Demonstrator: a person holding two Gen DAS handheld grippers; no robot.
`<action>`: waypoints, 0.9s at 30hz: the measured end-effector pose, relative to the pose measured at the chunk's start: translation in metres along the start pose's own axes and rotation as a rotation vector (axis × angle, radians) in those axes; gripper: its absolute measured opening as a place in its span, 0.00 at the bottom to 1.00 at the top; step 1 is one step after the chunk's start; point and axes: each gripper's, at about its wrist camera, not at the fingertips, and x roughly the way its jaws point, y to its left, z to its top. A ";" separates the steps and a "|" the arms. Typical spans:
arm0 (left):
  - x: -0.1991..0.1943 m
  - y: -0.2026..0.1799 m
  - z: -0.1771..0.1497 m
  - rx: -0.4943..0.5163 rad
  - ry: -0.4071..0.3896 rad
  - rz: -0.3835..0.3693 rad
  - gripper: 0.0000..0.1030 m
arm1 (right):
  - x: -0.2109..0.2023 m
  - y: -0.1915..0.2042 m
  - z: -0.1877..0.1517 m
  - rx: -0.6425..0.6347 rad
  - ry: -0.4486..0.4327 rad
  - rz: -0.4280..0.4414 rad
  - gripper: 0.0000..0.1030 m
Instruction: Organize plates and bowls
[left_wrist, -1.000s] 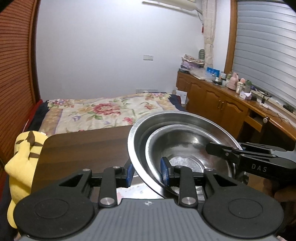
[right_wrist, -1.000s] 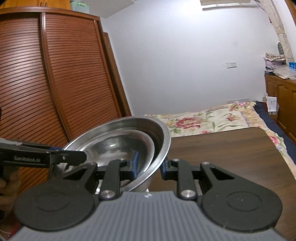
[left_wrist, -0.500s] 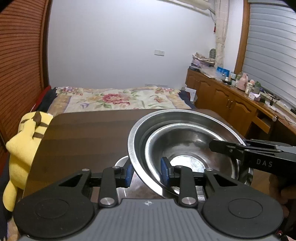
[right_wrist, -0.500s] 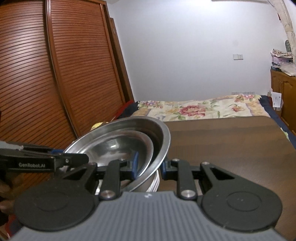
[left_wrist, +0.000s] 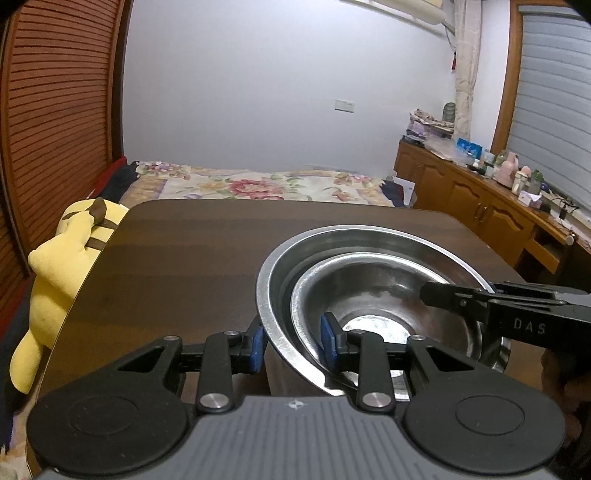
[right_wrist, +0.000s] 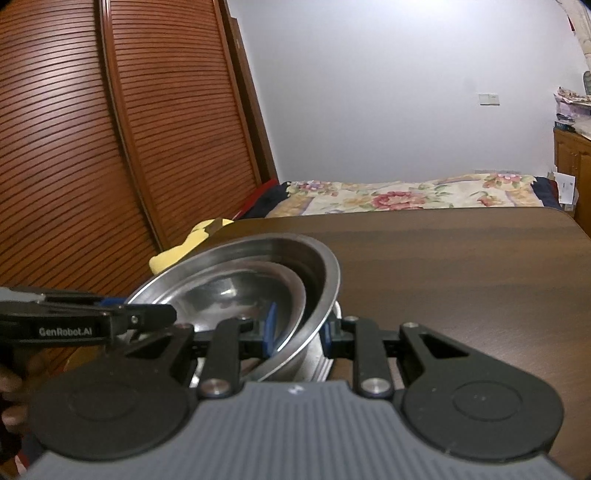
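A large steel bowl (left_wrist: 351, 240) holds a smaller steel bowl (left_wrist: 373, 295) nested inside it. My left gripper (left_wrist: 291, 343) is shut on the near-left rims of both bowls, one pad outside and one inside. My right gripper (right_wrist: 297, 328) is shut on the opposite rims of the same bowls (right_wrist: 258, 269); it also shows in the left wrist view (left_wrist: 480, 302). The bowls sit low over the dark wooden table (left_wrist: 184, 258), above a white stack of dishes (right_wrist: 325, 362) that is mostly hidden.
A yellow plush toy (left_wrist: 62, 273) lies at the table's left edge. A floral bed (left_wrist: 258, 184) lies beyond the table. Wooden slatted wardrobe doors (right_wrist: 92, 147) stand on the left, and a wooden cabinet (left_wrist: 498, 214) with clutter on the right.
Both grippers have lowered the nested bowls toward the table, and the views now tilt down to show more tabletop. The grips have not changed.
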 end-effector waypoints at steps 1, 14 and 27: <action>0.000 0.001 -0.001 -0.002 0.001 0.000 0.31 | 0.000 0.000 0.000 -0.002 0.000 -0.002 0.25; 0.004 0.001 -0.004 -0.001 0.006 0.006 0.32 | 0.007 -0.001 -0.002 0.005 0.011 -0.001 0.25; 0.003 -0.002 -0.003 -0.001 0.005 0.010 0.31 | 0.011 0.000 -0.005 0.013 0.021 0.003 0.25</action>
